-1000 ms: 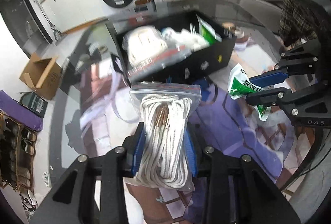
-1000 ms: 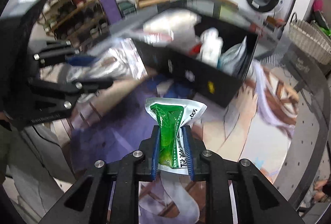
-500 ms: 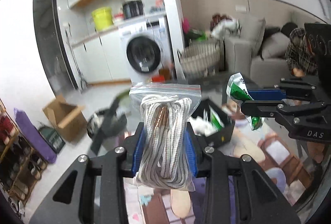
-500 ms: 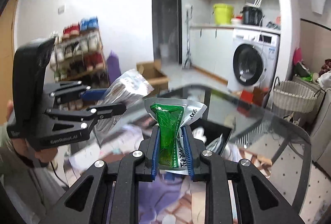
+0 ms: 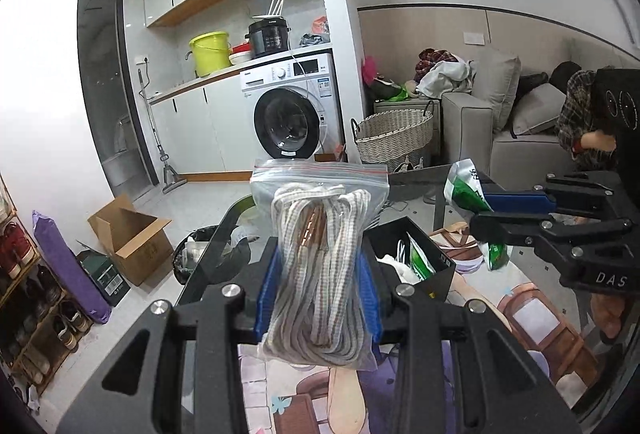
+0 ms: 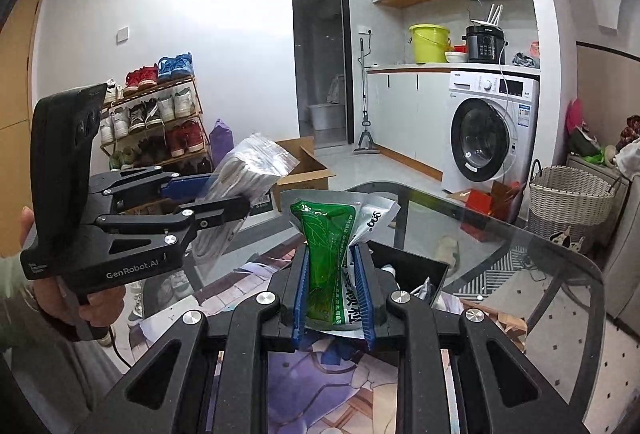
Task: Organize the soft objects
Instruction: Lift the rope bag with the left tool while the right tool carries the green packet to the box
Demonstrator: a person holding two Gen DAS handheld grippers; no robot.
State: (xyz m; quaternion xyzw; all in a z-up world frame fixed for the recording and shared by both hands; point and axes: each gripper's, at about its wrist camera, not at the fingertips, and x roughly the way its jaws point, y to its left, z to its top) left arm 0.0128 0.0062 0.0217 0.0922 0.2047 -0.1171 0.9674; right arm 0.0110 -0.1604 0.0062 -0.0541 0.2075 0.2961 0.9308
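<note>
Change: both tongs have risen and tipped up over the last second; earlier the views looked down into the open black rectangular storage box (image 5: 416,254), now they look across the room with the box low, just ahead of the tips.
Left tongs (image 5: 318,298): closed part-way on a clear zip-top plastic bag of coiled white-and-brown striped cord (image 5: 318,254); the blue pads press its sides and the grip looks unchanged. From the right wrist view the same bag (image 6: 244,177) sticks up past the tips.
Right tongs (image 6: 333,294): nearly fully closed on a crinkled green-and-white printed soft pouch (image 6: 326,254), which stands up between the blue pads; seen from the left wrist view it (image 5: 468,201) hangs off the tips to the right.
Box: on the glass-topped surface (image 6: 500,254), below and just beyond both tongs, already holding white and green packets.
Meaning: neither item went into the box; both are lifted clear and held in the air, so the sorting step for these two looks undone.
Next need: probably a lowering toward the box or another place before either grip can release.
</note>
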